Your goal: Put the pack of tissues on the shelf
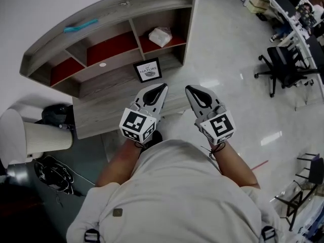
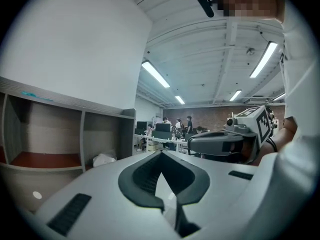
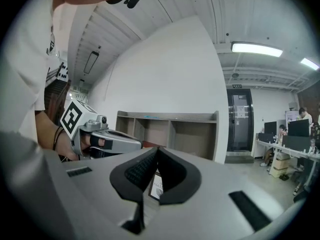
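The white pack of tissues (image 1: 160,36) lies on the red floor of the right compartment of the grey wooden shelf (image 1: 109,14); it also shows as a pale lump (image 2: 104,159) in the left gripper view. Both grippers are held side by side near my waist, well short of the shelf. My left gripper (image 1: 163,87) is shut with nothing in it, tips meeting (image 2: 160,154). My right gripper (image 1: 188,88) is shut and empty too, its tips touching (image 3: 157,149).
A framed sign (image 1: 148,70) stands on the desk surface (image 1: 101,110) under the shelf. A turquoise object (image 1: 81,25) lies on the shelf top. A white cylinder (image 1: 48,135) and a cluttered stand (image 1: 50,173) sit at left. Office chairs (image 1: 283,65) stand at right.
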Tool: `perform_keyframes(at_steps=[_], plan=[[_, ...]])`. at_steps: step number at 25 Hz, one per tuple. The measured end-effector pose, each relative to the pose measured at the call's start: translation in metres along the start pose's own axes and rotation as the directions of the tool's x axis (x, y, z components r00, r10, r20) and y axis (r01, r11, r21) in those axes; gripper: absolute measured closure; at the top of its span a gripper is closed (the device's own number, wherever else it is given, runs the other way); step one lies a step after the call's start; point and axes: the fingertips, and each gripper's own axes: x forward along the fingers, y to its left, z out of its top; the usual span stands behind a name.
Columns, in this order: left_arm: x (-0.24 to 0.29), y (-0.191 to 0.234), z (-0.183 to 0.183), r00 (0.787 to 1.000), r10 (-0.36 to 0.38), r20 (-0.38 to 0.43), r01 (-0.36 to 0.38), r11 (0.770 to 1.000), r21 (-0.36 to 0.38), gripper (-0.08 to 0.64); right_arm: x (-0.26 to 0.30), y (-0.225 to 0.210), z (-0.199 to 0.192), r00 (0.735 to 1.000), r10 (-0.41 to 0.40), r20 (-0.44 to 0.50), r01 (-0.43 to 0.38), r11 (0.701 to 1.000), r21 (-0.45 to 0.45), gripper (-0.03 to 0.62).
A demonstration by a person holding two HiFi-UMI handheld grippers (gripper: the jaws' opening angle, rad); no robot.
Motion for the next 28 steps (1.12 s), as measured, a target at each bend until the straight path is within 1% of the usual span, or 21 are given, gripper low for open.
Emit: perform_keyframes(at_steps=[3, 8, 13, 16, 20, 24, 28], plan=[[0.007, -0.032, 0.000, 1.000, 0.005, -0.002, -0.005, 1.000, 0.021, 0.545, -0.034, -0.009, -0.006, 1.000, 0.003, 0.011, -0.003, 1.000, 0.006, 0.572], [0.009, -0.078, 0.000, 0.999, 0.028, -0.016, -0.027, 0.999, 0.033, 0.543, -0.085, -0.018, -0.011, 0.999, 0.019, 0.026, -0.019, 1.000, 0.009, 0.572], [-0.001, -0.109, -0.001, 0.999, 0.042, -0.033, -0.041, 0.998, 0.050, 0.545, -0.112, -0.013, -0.014, 0.999, 0.038, 0.038, -0.039, 0.999, 0.024, 0.572], [-0.011, -0.116, 0.000, 0.997, 0.064, -0.043, -0.061, 0.996, 0.071, 0.543, -0.120, -0.005, -0.015, 0.998, 0.051, 0.043, -0.053, 0.997, 0.049, 0.572], [-0.026, -0.117, -0.003, 0.995, 0.088, -0.048, -0.085, 0.995, 0.059, 0.544, -0.123, 0.010, -0.021, 0.996, 0.079, 0.047, -0.081, 0.996, 0.046, 0.572], [-0.045, -0.120, -0.008, 0.995, 0.084, -0.051, -0.080, 0.995, 0.062, 0.543, -0.126, 0.034, -0.028, 0.997, 0.077, 0.030, -0.080, 0.994, 0.078, 0.572], [-0.073, -0.119, -0.013, 0.996, 0.068, -0.051, -0.065, 0.997, 0.052, 0.545, -0.127, 0.060, -0.027, 0.998, 0.059, 0.019, -0.061, 0.994, 0.087, 0.572]])
